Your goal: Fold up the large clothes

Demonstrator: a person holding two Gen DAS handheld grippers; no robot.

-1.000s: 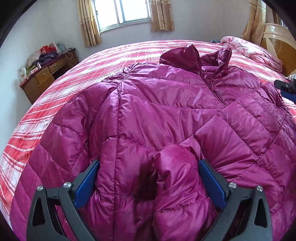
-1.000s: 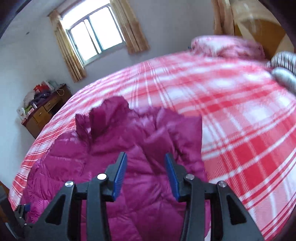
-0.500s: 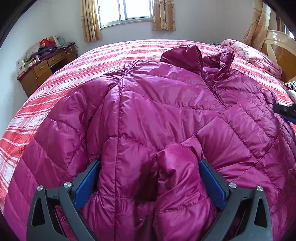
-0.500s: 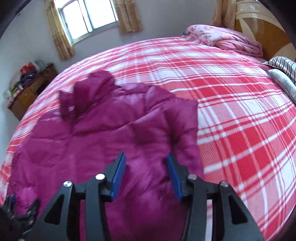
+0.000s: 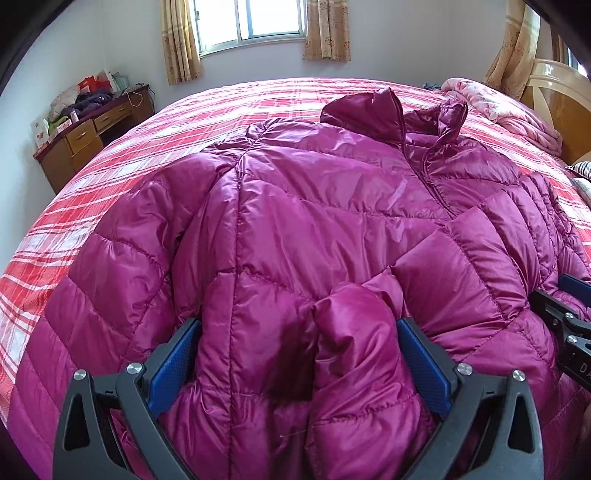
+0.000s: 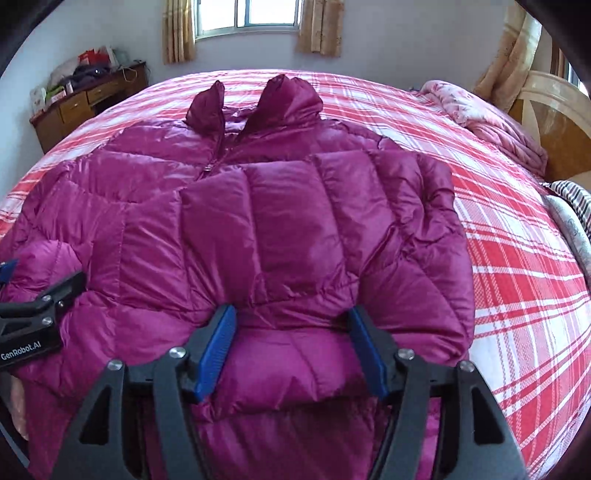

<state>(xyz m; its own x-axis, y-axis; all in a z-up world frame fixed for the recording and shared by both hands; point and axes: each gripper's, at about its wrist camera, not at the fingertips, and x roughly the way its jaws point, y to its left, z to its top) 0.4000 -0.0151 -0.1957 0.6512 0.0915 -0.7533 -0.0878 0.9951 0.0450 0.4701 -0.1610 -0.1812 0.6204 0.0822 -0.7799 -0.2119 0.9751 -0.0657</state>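
Note:
A magenta puffer jacket (image 5: 332, 206) lies face up on the red plaid bed (image 5: 110, 173), collar toward the window, both sleeves folded in over the body. It also shows in the right wrist view (image 6: 266, 221). My left gripper (image 5: 299, 354) is open, its blue pads on either side of a bulge of the lower hem and left sleeve cuff. My right gripper (image 6: 291, 343) is open, pads either side of the hem under the folded right sleeve. Each gripper shows at the edge of the other's view.
A wooden dresser (image 5: 85, 144) with clutter stands at the back left by the wall. A pink quilt (image 6: 491, 122) and the wooden headboard (image 6: 554, 122) are at the right. A striped pillow (image 6: 572, 195) lies at the right edge. A window (image 5: 269, 22) is behind the bed.
My right gripper has moved down and nearer to the jacket's hem and opened wider, fabric now between its pads. My left gripper has stayed over the hem; its view shifted slightly.

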